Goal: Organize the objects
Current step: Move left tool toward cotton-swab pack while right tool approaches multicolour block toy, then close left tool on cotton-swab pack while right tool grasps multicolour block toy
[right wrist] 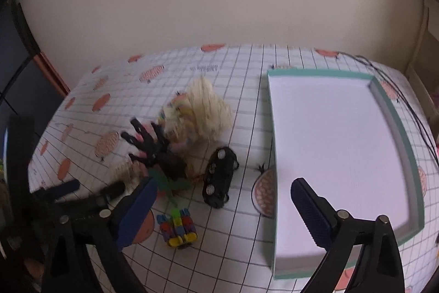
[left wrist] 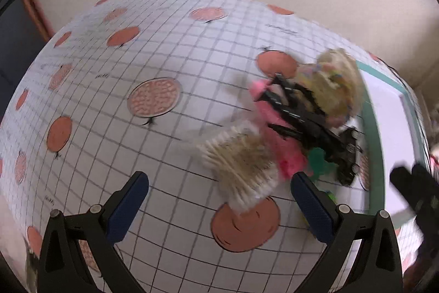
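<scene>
Right wrist: right tool (right wrist: 223, 206) spread wide, empty; toy pile (right wrist: 175, 144) beside teal-rimmed tray (right wrist: 395, 111). Left tool (left wrist: 219, 199) spread too.

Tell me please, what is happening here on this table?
A person holds two grippers over a table with a pile of toys. The left gripper is open near a bristly brush, holding nothing. The right gripper is open too, between the pile and a teal-rimmed tray. The black toy car and colourful block toy lie outside the tray, which holds no toys.

Fluffy cream yarn tassel (right wrist: 210, 111), matt white-lined cardboard tray (right wrist: 389, 111), glossy black plastic toy car (right wrist: 219, 180)
</scene>
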Available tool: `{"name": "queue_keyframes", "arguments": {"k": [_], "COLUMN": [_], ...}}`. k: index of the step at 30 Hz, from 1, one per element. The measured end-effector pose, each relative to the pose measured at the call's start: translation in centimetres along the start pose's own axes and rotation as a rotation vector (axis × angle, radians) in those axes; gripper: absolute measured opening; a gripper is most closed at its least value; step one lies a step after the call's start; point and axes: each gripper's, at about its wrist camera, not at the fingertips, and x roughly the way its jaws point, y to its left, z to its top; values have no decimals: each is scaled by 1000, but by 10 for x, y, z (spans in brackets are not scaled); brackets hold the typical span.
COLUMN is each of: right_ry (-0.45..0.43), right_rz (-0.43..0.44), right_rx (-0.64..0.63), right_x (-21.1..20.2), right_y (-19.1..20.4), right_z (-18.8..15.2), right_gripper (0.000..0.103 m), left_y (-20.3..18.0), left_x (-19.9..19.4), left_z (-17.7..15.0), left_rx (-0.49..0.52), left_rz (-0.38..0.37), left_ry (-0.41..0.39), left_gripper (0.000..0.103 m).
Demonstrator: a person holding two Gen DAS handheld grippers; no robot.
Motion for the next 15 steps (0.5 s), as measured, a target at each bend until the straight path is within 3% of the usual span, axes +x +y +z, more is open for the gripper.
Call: {"name": "queue_keyframes", "arguments": {"k": [5,9,15], "right_ry": [46,86,126], "right_rz": [7,21,13], "right_rx": [-48,-104,-193], "right_x": [12,22,36], "right_y": [12,24,38], "right_z": [-11,-22,-34], "right_gripper": [95,92,82], "left_y": [9,16,21], "left_x": [10,18,32], "left_z": [4,-2,-7], "left_rx": [-103,-138,-183], "left_rz": [-27,-15,-55], "left_ry": [20,17,35], "left_gripper": [103,103,103]}}
